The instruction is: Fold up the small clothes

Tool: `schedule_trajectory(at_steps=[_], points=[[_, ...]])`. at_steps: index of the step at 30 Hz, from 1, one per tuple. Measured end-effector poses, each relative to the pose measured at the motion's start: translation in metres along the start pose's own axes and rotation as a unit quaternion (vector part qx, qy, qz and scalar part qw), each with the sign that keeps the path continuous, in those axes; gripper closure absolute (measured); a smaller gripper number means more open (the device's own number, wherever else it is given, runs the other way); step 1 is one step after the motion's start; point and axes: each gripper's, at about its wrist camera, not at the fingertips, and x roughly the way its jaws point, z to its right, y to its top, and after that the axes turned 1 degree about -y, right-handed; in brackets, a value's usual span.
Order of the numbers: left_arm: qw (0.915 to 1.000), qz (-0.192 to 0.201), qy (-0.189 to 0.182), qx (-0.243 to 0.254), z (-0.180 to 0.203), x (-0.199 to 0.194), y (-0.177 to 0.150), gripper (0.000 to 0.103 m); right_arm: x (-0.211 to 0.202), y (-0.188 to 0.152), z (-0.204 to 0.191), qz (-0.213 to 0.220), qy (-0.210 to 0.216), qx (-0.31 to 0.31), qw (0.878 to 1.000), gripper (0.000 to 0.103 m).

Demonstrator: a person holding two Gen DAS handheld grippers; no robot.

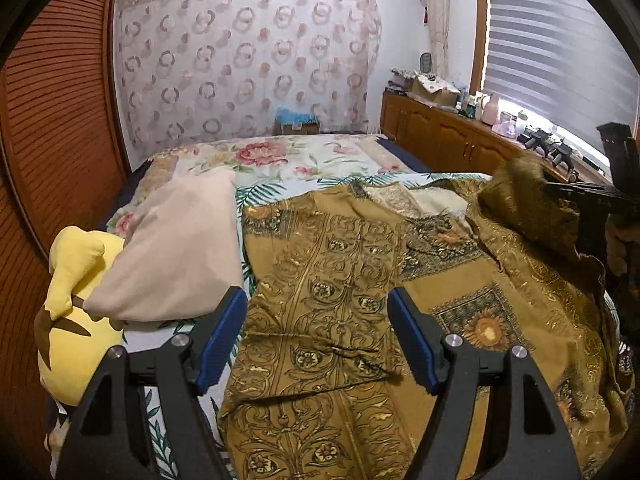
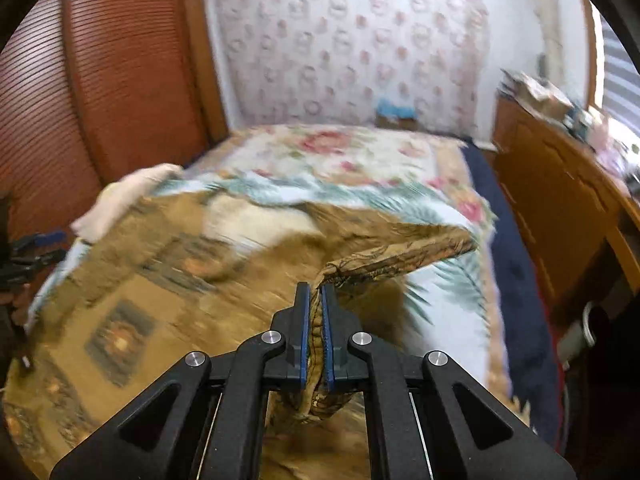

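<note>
Right gripper [image 2: 316, 292] clamped on patterned mustard garment [image 1: 328, 320] edge, lifted | left gripper [image 1: 318, 340] wide apart, directly above garment, unheld.

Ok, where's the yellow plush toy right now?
In the left wrist view, the yellow plush toy sits at the bed's left edge, tucked partly under the beige pillow, left of the gold patterned garment.
</note>
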Motion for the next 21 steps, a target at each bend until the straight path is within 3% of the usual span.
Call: schedule_trajectory(at_steps=[5, 7, 8, 9, 21], points=[[1.0000, 0.002, -0.002, 0.002, 0.005, -0.003, 0.000, 0.030, 0.018, 0.013, -0.049, -0.013, 0.046, -0.040, 0.998, 0.099], [1.0000, 0.002, -0.003, 0.004, 0.007, -0.005, -0.001, 0.030, 0.025, 0.013, -0.062, -0.018, 0.050, -0.057, 0.997, 0.085], [1.0000, 0.003, -0.003, 0.004, 0.007, -0.005, -0.001, 0.030, 0.026, 0.012, -0.063, -0.019, 0.051, -0.058, 0.997, 0.067], [1.0000, 0.003, -0.004, 0.005, 0.007, -0.005, -0.001, 0.030, 0.026, 0.011, -0.063, -0.018, 0.049, -0.058, 0.997, 0.058], [0.9999, -0.005, 0.008, 0.009, 0.005, 0.010, 0.011, 0.030, 0.046, -0.005, 0.008, -0.056, -0.046, -0.019, 0.997, 0.055]])
